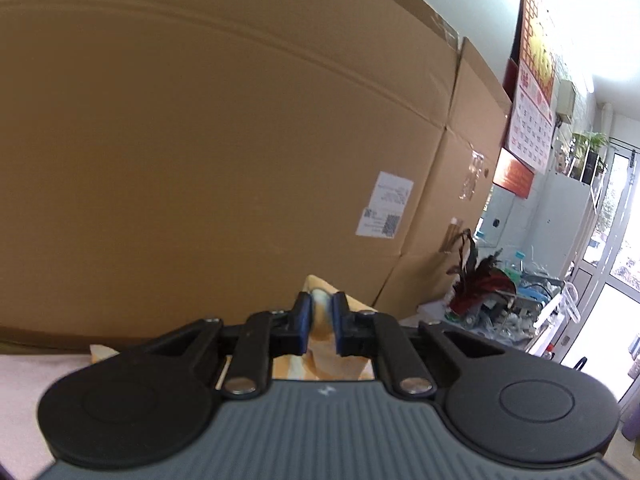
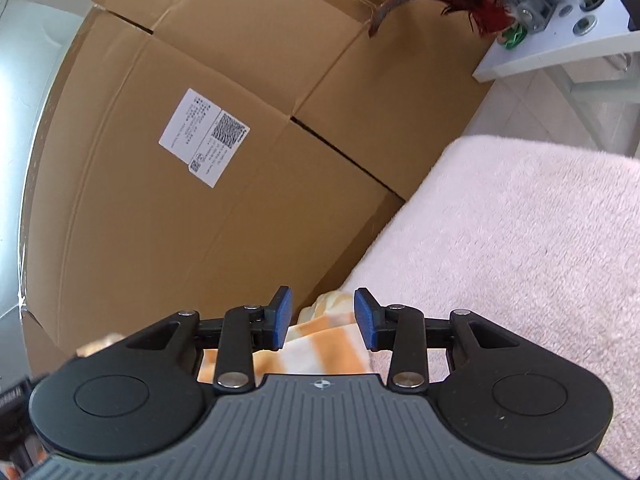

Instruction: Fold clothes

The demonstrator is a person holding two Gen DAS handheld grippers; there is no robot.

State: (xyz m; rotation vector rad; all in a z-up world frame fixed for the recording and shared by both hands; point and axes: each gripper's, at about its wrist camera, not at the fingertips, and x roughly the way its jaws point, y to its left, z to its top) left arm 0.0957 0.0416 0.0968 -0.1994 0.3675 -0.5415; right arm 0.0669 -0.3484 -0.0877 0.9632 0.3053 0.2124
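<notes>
Left wrist: fingers (image 1: 322,312) clenched on seemingly orange-white cloth (image 1: 320,354); right fingers (image 2: 323,318) released above it.

The left wrist view looks level along its fingers (image 1: 338,320), close to the big brown cardboard boxes (image 1: 200,140). The right wrist view tilts downward over the pink fleece-covered desk (image 2: 520,240). Both share the boxes' white label (image 1: 385,205).

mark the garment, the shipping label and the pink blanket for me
orange-and-white garment (image 2: 320,344): right wrist view, striped fold between the open right tool's pads.
shipping label (image 2: 204,138): right wrist view, middle of the white sticker on the cardboard box.
pink blanket (image 2: 520,240): right wrist view, bare fleecy top.
</notes>
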